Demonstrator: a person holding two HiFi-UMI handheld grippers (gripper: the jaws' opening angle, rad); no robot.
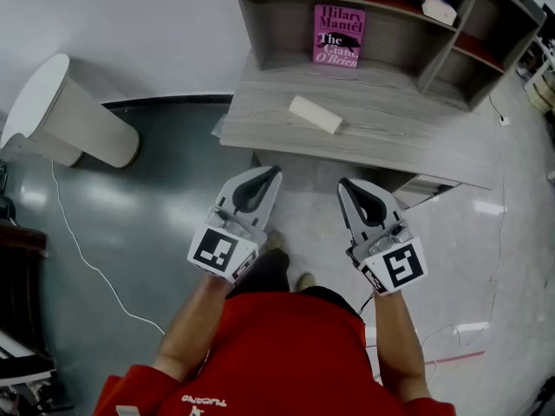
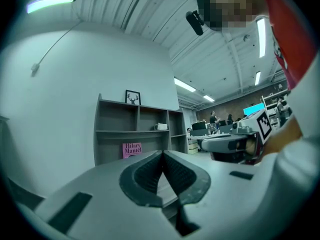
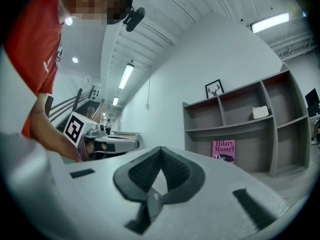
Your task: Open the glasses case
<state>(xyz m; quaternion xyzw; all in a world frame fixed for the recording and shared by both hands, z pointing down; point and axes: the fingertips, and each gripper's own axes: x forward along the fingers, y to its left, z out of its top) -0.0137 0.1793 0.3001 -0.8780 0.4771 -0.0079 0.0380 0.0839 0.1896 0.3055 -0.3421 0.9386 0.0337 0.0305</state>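
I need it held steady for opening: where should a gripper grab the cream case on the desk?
Probably across the short width of the glasses case, near its right end, coming over the front edge of the desk: it lies flat, long and narrow, slanted.

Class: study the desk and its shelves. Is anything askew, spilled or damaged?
Only the glasses case lies slanted across the desk. The pink book stands upright; nothing looks spilled or damaged.
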